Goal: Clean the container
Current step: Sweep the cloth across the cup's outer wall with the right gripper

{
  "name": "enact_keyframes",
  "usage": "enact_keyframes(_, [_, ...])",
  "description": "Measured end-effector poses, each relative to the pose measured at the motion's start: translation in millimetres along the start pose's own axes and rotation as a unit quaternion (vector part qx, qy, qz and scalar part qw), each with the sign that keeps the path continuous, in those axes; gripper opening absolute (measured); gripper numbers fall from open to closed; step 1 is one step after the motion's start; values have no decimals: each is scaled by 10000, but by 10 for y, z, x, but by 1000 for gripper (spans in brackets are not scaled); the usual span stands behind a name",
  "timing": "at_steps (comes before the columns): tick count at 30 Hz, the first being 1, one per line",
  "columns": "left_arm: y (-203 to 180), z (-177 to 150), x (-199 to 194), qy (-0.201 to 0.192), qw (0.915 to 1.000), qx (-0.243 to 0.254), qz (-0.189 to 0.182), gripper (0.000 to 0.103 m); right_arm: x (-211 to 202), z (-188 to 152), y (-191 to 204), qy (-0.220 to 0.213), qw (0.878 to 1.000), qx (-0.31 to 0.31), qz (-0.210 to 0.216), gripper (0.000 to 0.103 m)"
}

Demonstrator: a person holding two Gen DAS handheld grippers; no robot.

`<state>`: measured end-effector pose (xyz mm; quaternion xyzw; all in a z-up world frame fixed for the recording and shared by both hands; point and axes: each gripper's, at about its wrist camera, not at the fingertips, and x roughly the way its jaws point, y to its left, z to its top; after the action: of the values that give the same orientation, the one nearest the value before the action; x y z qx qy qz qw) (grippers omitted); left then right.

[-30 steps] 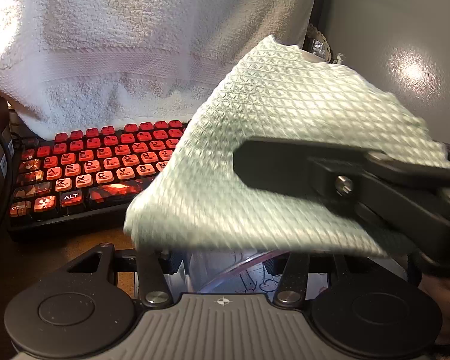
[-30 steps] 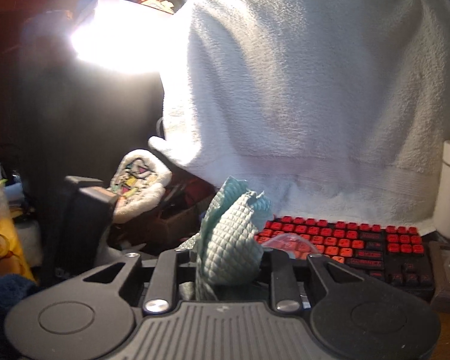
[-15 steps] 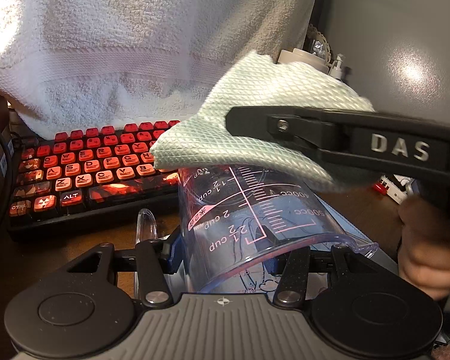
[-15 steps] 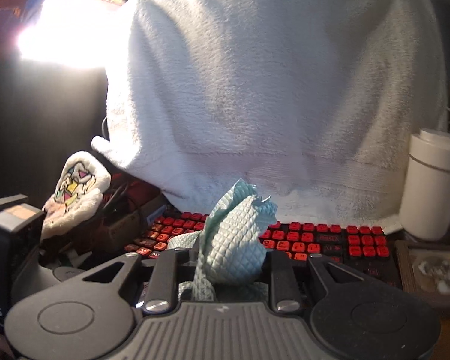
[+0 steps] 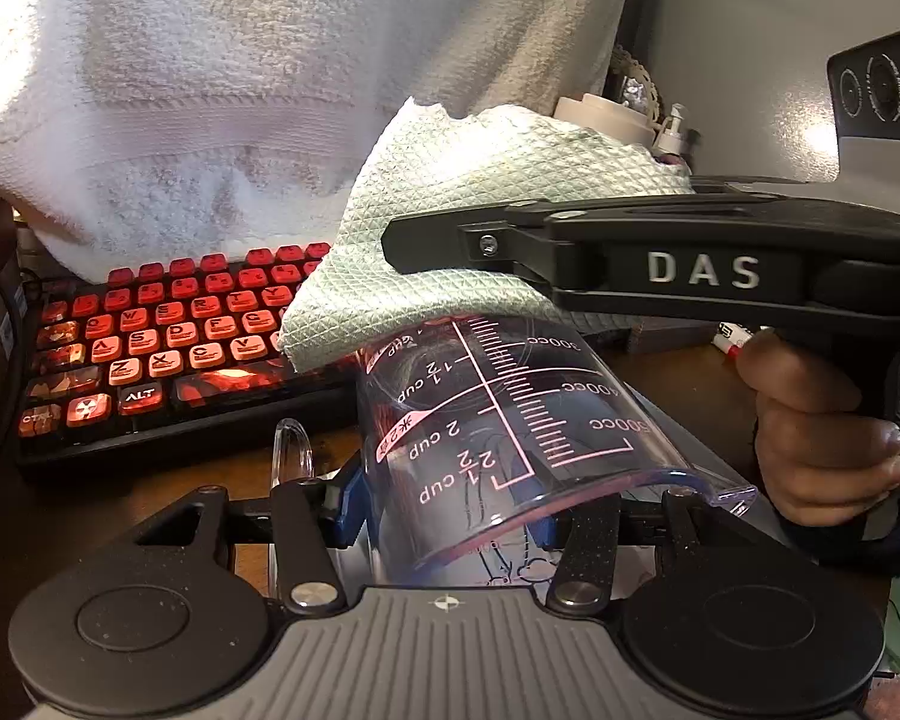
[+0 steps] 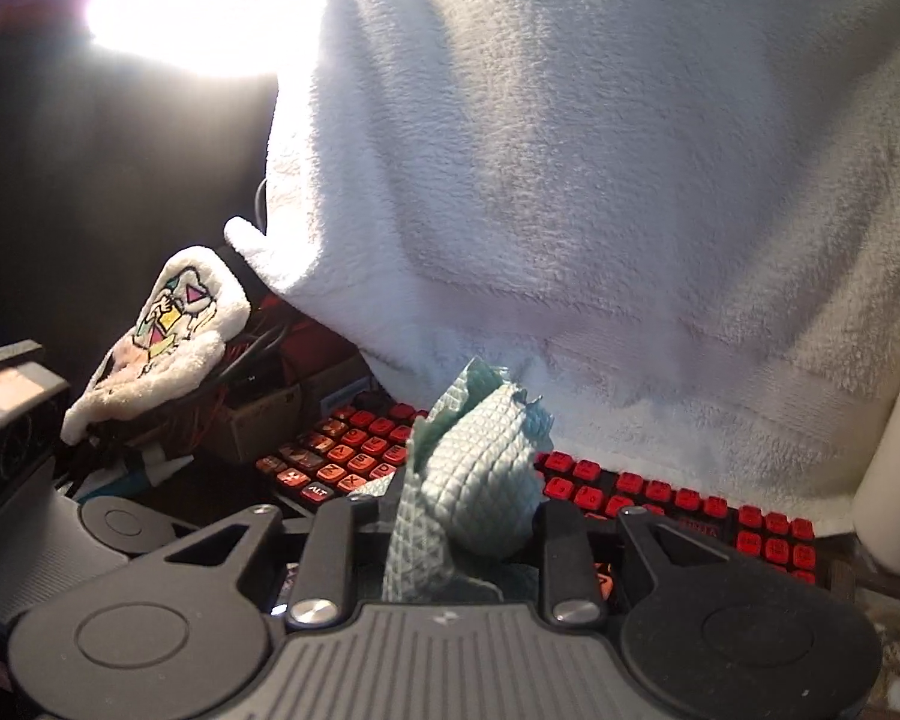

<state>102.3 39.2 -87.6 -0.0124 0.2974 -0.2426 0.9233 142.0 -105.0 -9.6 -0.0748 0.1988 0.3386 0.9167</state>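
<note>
With the left gripper (image 5: pixel 450 498) fingers clamped on the clear measuring cup (image 5: pixel 510 420) held tilted above the tabletop's near edge, and the right gripper (image 6: pixel 450 516) pinching the green cloth (image 5: pixel 450 228), a hard wipe could twist the slick cup loose.

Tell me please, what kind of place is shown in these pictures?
Probably a home computer desk, not a kitchen. A red keyboard lies on a wooden desk, a white towel is draped over something behind it, and cables and small boxes crowd one side.
</note>
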Motion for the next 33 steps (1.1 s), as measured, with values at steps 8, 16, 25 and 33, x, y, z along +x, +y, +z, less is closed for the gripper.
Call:
enact_keyframes(8, [7,-2,-4,-1,10000,-19,-14,49,-212,-73,184,-128,9980,-129,599,24])
enact_keyframes(16, [4,-1,-7,-3,10000,-17,7,49,-305,-148,392,-254,9954,-590,705,21])
enact_keyframes(25, [-17,-7,-34,-11,10000,-28,24,49,-161,-170,253,-412,9963,-722,205,22])
enact_keyframes(33, [-8,0,-27,-12,10000,-33,22,49,-49,-140,180,-434,9970,-646,34,22])
